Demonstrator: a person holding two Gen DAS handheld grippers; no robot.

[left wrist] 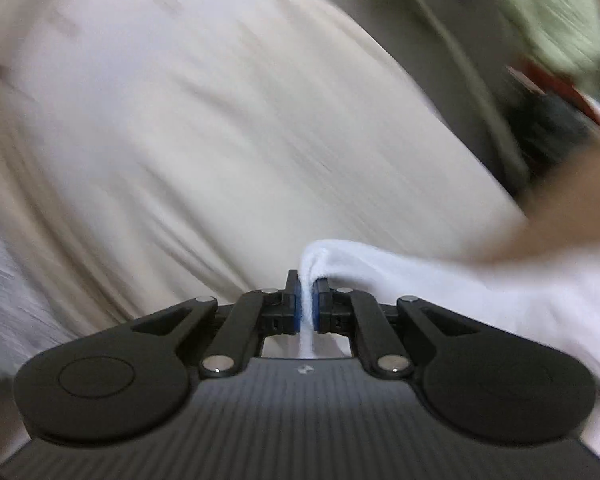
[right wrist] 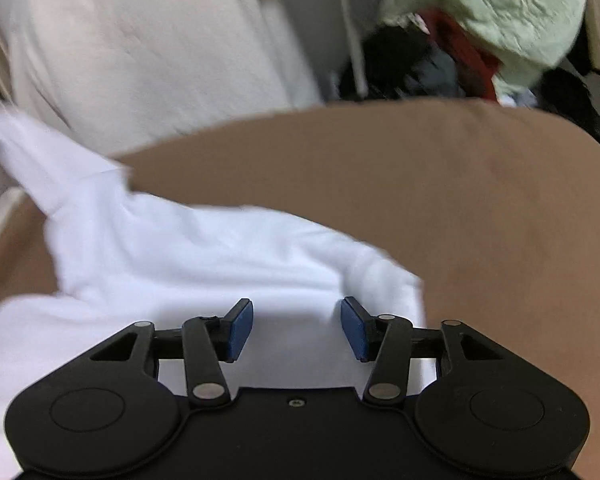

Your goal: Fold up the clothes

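Clamped between the left gripper's (left wrist: 306, 304) blue pads, a fold of white garment (left wrist: 440, 280) trails toward the frame's lower right. Right gripper (right wrist: 297, 328) hovers with jaws apart over the same garment (right wrist: 188, 256), which lies on a tan surface (right wrist: 480, 200) at lower left.

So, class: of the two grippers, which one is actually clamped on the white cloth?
The left gripper: its fingers pinch a fold of the white cloth. The right gripper hangs open above it.
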